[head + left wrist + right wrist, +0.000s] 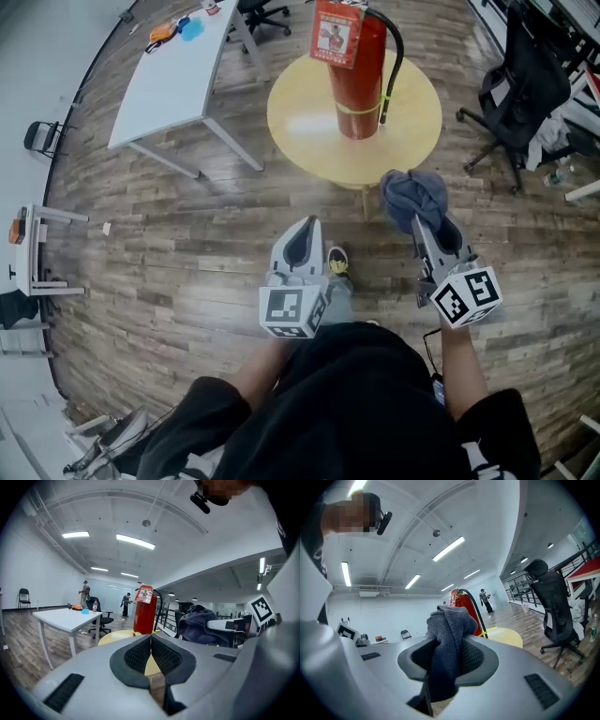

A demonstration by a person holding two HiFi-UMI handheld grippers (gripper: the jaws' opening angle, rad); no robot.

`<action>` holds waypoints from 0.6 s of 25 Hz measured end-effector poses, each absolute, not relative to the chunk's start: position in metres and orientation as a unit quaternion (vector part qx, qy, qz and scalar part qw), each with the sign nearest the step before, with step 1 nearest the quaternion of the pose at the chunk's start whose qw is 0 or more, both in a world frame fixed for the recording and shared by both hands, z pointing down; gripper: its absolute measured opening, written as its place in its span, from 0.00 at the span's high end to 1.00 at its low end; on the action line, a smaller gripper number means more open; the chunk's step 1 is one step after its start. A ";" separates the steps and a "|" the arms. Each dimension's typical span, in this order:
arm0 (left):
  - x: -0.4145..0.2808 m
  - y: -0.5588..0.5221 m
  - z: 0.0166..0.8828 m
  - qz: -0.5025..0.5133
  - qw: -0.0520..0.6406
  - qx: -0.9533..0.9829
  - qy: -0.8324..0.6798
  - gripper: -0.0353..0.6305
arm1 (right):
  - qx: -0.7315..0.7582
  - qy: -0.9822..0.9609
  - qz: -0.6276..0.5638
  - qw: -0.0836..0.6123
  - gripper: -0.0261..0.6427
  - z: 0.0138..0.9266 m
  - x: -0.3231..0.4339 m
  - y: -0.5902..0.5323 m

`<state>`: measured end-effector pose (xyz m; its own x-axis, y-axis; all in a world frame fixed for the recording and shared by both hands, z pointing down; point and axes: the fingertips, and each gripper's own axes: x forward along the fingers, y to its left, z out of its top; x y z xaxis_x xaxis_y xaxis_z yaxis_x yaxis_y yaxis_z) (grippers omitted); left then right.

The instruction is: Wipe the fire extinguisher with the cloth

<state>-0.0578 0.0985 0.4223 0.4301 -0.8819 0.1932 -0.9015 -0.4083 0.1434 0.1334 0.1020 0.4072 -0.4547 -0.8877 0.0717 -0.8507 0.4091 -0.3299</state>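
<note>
The red fire extinguisher [359,80] is stood upright on the round yellow table [300,117], with a paper tag [336,36] hung near its top. The blue-grey cloth [414,194] is pinched tight between the jaws of the right gripper [422,217] and is held up near the table's edge, apart from the extinguisher. The left gripper [307,225] is held beside it over the wooden floor [169,253] with its jaws pressed together and nothing between them, and a white table [173,80] is seen further off.
</note>
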 end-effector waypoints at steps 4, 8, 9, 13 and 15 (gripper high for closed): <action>-0.060 0.027 0.410 0.034 0.115 0.846 -0.519 0.91 | -0.541 0.831 -0.128 0.027 0.80 0.395 0.124 0.026; -0.062 -0.022 0.409 0.030 0.117 0.855 -0.504 0.91 | -0.549 0.827 -0.124 0.002 0.80 0.394 0.111 -0.027; -0.063 -0.032 0.408 0.029 0.117 0.857 -0.501 0.91 | -0.548 0.827 -0.124 -0.004 0.80 0.394 0.108 -0.036; -0.066 -0.061 0.405 0.026 0.117 0.860 -0.496 0.91 | -0.555 0.825 -0.105 -0.027 0.79 0.388 0.104 -0.069; -0.064 -0.074 0.404 0.026 0.119 0.860 -0.495 0.91 | -0.561 0.822 -0.090 -0.031 0.79 0.382 0.107 -0.092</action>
